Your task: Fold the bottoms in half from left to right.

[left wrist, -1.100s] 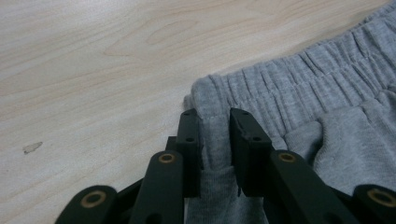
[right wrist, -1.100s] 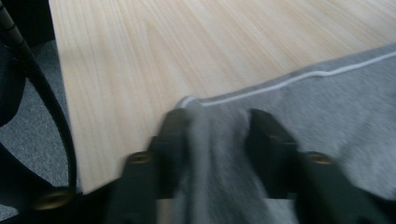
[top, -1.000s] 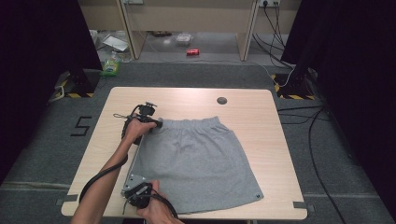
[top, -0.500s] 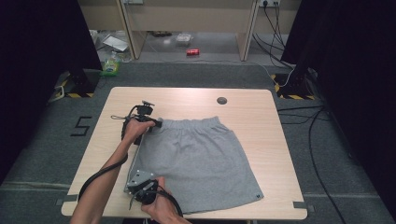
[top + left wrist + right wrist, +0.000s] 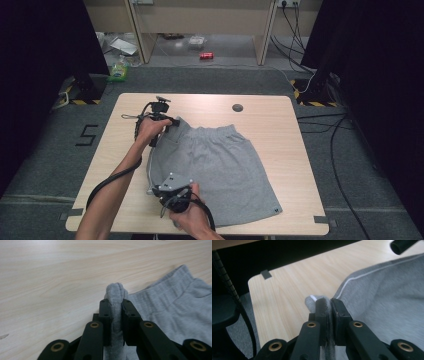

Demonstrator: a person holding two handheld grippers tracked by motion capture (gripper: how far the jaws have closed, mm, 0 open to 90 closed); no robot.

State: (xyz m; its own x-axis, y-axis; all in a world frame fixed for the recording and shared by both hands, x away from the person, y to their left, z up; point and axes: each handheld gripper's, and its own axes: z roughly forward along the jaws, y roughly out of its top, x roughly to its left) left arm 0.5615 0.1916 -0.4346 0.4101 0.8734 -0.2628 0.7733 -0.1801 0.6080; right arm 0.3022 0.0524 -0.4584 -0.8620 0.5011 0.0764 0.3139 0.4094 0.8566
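A grey skirt-like garment (image 5: 220,165) lies spread on the wooden table (image 5: 280,130). My left gripper (image 5: 172,122) is at its far left corner, shut on a bunched fold of the waistband (image 5: 115,290), which pokes out past the pads (image 5: 105,307). My right gripper (image 5: 156,190) is at the near left corner, shut on the hem, with the grey cloth (image 5: 387,302) and its white-stitched edge running away to the right. The left edge of the garment hangs lifted between the two grippers.
A dark round hole cover (image 5: 238,107) sits in the table beyond the garment. Bare wood lies to the left (image 5: 115,155) and right of the cloth. On the floor behind are a red can (image 5: 206,55), a green bottle (image 5: 118,72) and cables (image 5: 330,145).
Both grippers have risen with the cloth. The right one has moved up and to the right from the near table edge. The garment's left edge has come off the table.
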